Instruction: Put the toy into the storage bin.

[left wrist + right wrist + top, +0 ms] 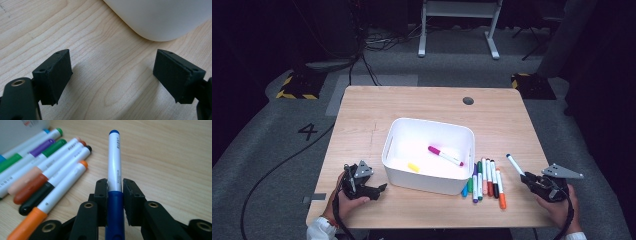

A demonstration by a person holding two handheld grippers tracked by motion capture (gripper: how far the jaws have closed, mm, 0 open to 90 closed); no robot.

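Observation:
My right gripper (115,188) is shut on a blue-capped white marker (115,160), which sticks out ahead of the jaws; from above that marker (514,164) points up and left from the right gripper (528,178) near the table's right front. Several markers (486,181) lie in a row beside the white bin (428,180), and the same row (42,172) appears left of my jaws. Inside the bin lie a magenta marker (445,155) and a small yellow piece (413,167). My left gripper (112,75) stands open over bare wood, with the bin's corner (160,20) just beyond it, and sits left of the bin (377,189).
The wooden table (362,115) has free room at its back and left. A round grommet hole (468,100) sits near the far edge. Beyond the table are cables and a white frame's legs (459,30) on the floor.

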